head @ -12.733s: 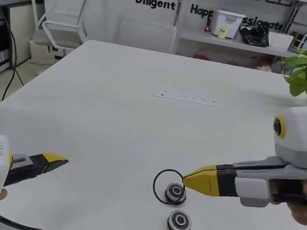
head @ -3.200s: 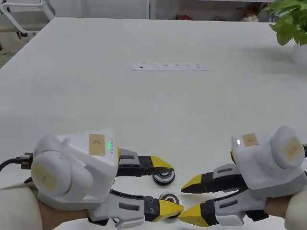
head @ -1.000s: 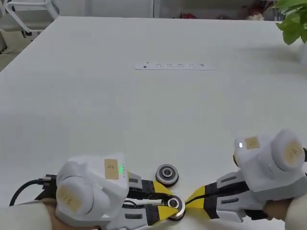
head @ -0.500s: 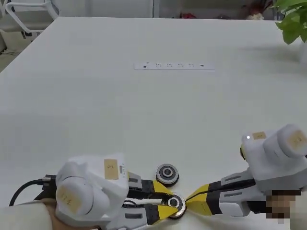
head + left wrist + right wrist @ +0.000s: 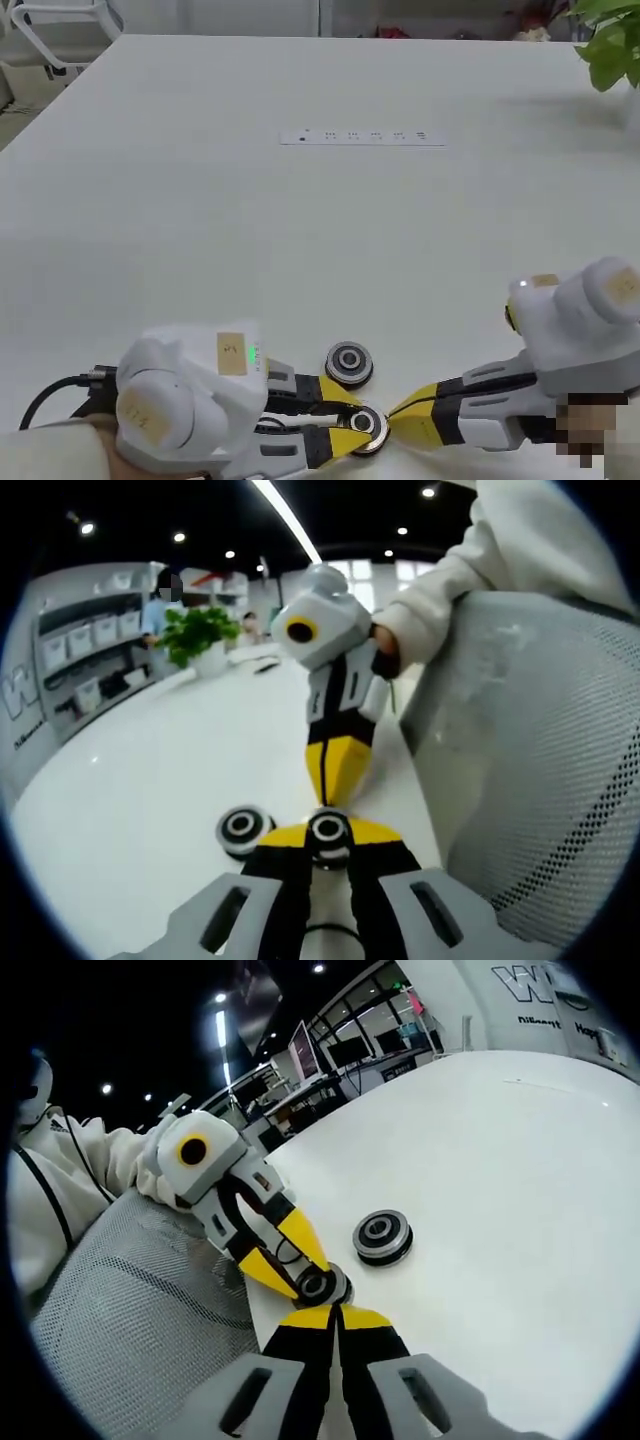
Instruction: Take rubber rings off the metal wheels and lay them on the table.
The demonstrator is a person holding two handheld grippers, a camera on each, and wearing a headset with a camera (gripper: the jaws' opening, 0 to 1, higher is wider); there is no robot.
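Left gripper clamps 1 hard wheel; right gripper, pinched closed, meets its ring (probably stretchy; pinch its edge).

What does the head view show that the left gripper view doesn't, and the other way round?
Head view's own: the white socket strip far across the table. Left gripper view's own: a mesh chair back and wall shelves. Shared: the held wheel clamped in the left gripper, the right gripper tip at it, the free wheel beside it, and the plant.
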